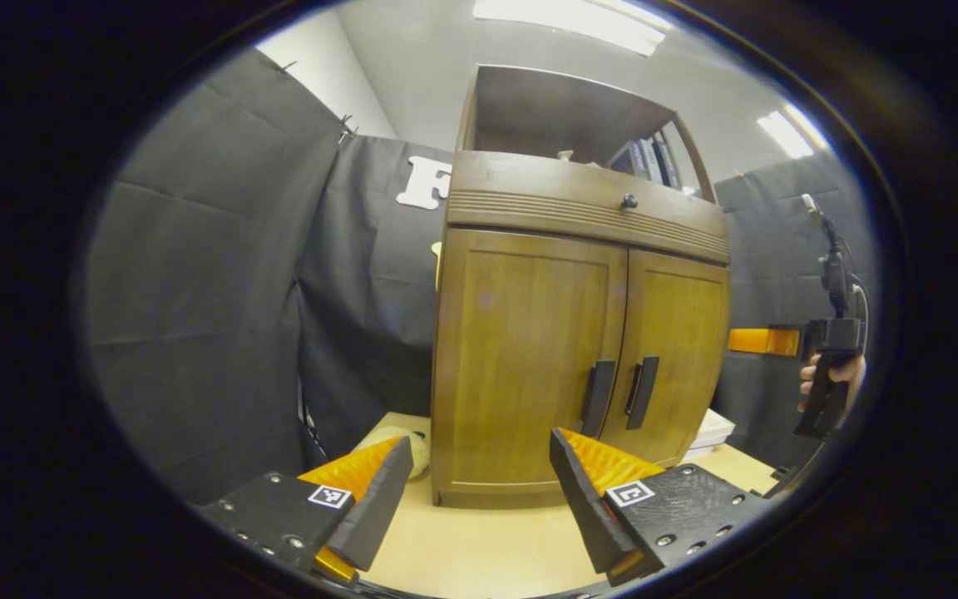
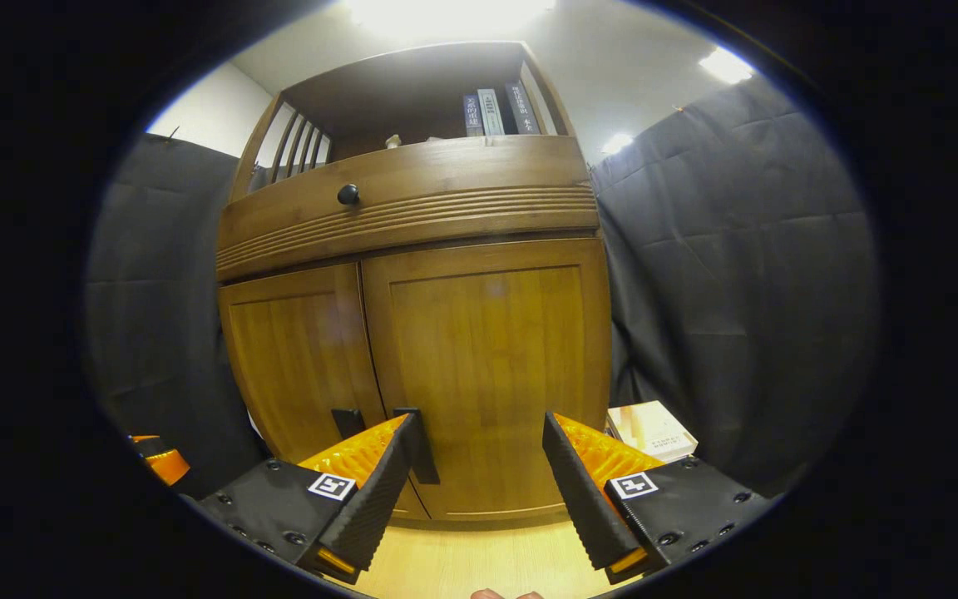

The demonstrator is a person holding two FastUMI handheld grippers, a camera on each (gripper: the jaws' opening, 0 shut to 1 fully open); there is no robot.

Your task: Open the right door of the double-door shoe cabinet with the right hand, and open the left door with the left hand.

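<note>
Nearest my left camera, the left gripper (image 1: 479, 491) has its two fingers spread wide apart with nothing between them, hovering above the pale wooden tabletop (image 1: 487, 549). Ahead of it stands the shoe cabinet (image 1: 579, 333), resting on that tabletop. Both doors are closed: the left door (image 1: 520, 349) and the right door (image 1: 674, 349) meet at the centre seam, each with a dark vertical handle beside that seam. I see the left door handle (image 1: 597, 397) just above and beyond my right-hand finger, not touched. A drawer front with a small dark knob (image 1: 629, 200) runs above the doors, and an open shelf on top holds books (image 1: 645, 160).

At the far right of the left gripper view, a hand (image 1: 832, 374) holds the other gripper's grip, well apart from the cabinet.

In the right gripper view, the right gripper (image 2: 475, 482) also has its fingers parted, gripping nothing. It faces the right door (image 2: 491, 366) at close range. The right door handle (image 2: 417, 445) sits directly behind the left-hand finger; I cannot tell whether they touch. A pale box (image 2: 654, 428) lies beside the cabinet's base.
</note>
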